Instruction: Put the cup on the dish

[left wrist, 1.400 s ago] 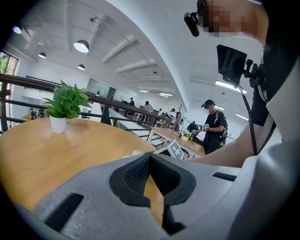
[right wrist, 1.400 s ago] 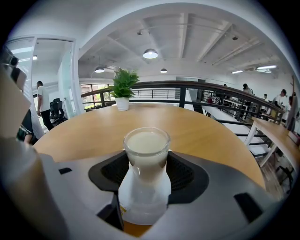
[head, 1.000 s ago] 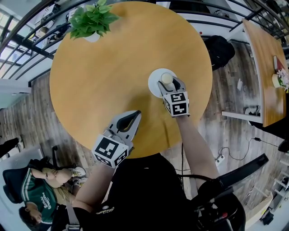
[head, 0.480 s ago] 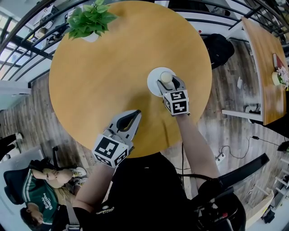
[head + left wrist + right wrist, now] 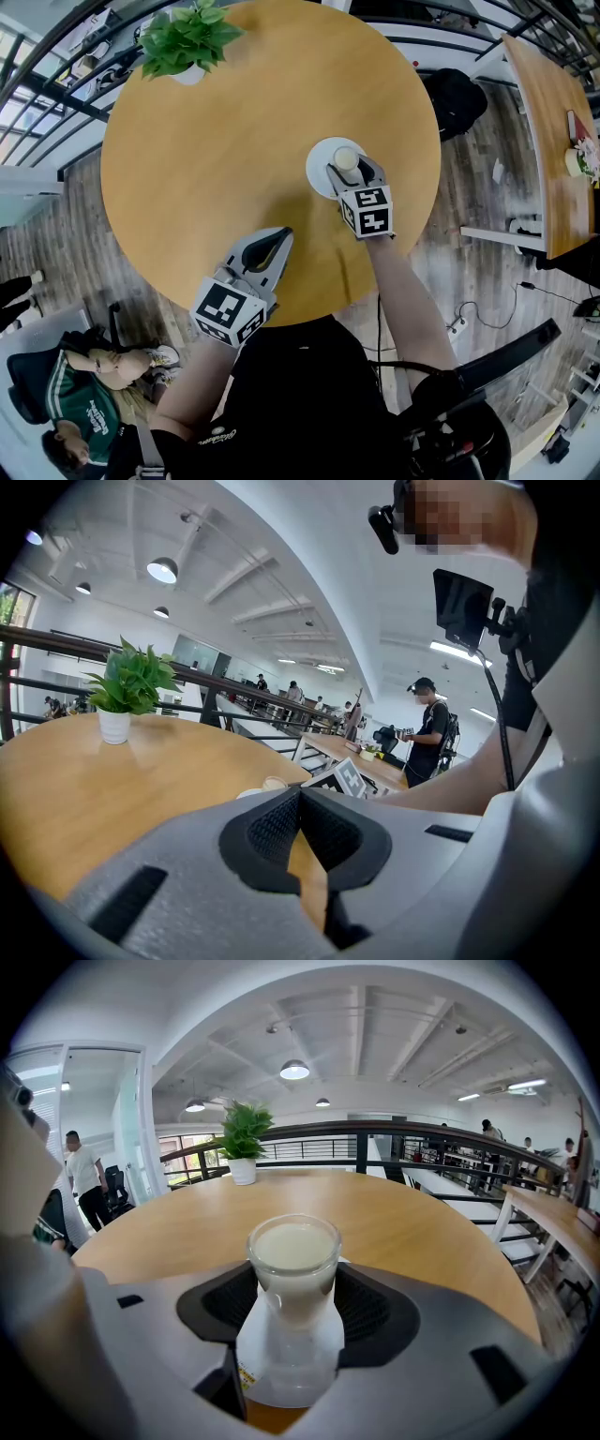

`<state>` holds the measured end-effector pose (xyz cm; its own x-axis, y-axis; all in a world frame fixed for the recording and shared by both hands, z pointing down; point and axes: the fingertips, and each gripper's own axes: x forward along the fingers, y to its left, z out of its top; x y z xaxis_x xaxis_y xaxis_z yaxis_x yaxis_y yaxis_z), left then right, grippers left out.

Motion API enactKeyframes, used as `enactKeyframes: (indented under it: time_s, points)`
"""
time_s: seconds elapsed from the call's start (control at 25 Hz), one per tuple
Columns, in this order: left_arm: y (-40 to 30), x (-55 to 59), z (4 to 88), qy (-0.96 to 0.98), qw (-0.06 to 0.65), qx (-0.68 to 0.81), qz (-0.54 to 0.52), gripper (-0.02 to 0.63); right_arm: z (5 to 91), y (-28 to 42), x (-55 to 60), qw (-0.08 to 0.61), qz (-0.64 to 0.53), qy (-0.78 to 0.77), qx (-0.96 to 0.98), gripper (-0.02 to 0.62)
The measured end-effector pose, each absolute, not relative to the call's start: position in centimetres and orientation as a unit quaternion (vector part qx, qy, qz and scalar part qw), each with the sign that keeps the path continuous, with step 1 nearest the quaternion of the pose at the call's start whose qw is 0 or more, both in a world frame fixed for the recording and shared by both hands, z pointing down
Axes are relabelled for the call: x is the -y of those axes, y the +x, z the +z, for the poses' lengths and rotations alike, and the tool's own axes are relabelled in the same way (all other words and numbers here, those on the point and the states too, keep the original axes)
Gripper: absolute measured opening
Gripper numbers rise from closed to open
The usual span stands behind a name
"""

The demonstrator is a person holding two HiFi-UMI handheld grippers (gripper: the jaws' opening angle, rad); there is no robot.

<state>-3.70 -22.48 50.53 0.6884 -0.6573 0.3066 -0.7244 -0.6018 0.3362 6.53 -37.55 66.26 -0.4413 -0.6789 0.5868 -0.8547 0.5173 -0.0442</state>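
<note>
- Cup (image 5: 347,158) on the dish (image 5: 321,169), seemingly near its right rim.
- Potted plant (image 5: 187,39) well behind and left of the dish.
- Left gripper (image 5: 284,234) before the dish, to its left.

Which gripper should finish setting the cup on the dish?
Right. The right gripper grips the cup over the dish; the left gripper is shut and empty near the table edge.
</note>
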Motion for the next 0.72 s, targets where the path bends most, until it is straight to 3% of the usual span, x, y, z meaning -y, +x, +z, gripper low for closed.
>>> enactKeyframes:
  time_s: [0.72]
  points:
    - [-4.21,22.14,50.60,0.892,0.222,0.388,0.075,-0.006,66.18,6.37,37.36,0.243,0.169,0.471,0.831,0.253]
